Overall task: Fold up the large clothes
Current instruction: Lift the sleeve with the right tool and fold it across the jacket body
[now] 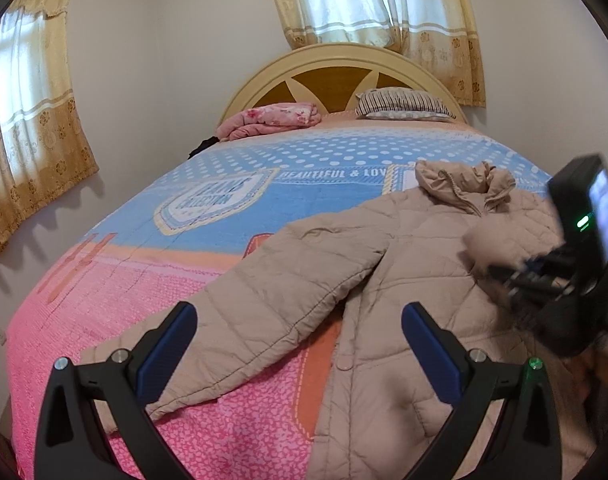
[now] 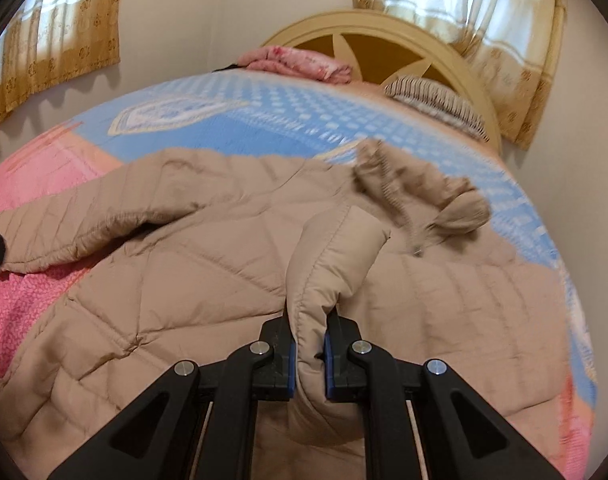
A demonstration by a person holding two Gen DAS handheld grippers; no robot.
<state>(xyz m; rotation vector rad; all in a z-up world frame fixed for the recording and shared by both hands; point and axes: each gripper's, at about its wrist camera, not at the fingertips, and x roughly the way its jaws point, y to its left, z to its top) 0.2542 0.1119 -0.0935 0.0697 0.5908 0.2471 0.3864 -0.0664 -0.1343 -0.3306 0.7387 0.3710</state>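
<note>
On the bed (image 1: pixel 104 300), toward its foot and right half: one beige quilted puffer jacket (image 1: pixel 404 280), laid out flat, hood (image 1: pixel 460 184) bunched at the 12 o'clock end, left sleeve (image 1: pixel 244 312) stretched out toward 8 o'clock over the pink part of the blanket.

Handling, as judged: light for its bulk, soft and springy, padded so that folds will want to puff open again; shell looks smooth and somewhat slippery, so a shallow pinch may slide off. Best hold: a full thickness of sleeve or a stitched seam edge, taken deep between the pads. Not fragile.

Right gripper (image 2: pixel 309 344): jaws clamped on a doubled ridge of the right sleeve (image 2: pixel 336 248), which rises from the pads toward 12 o'clock and lies across the jacket's chest. Gripper points forward along the bed, low over the garment.

Left gripper (image 1: pixel 300 340): jaws wide apart, holding nothing, poised above the outstretched sleeve and the gap between sleeve and body, aimed toward the headboard (image 1: pixel 344 64). Its left fingertip (image 1: pixel 172 336) stands over the sleeve near the cuff end.

Surroundings: folded pink floral quilt (image 1: pixel 272 118) at 11 o'clock by the headboard; striped pillow (image 1: pixel 404 104) at 12 o'clock; curtains (image 1: pixel 28 120) on two windows.
</note>
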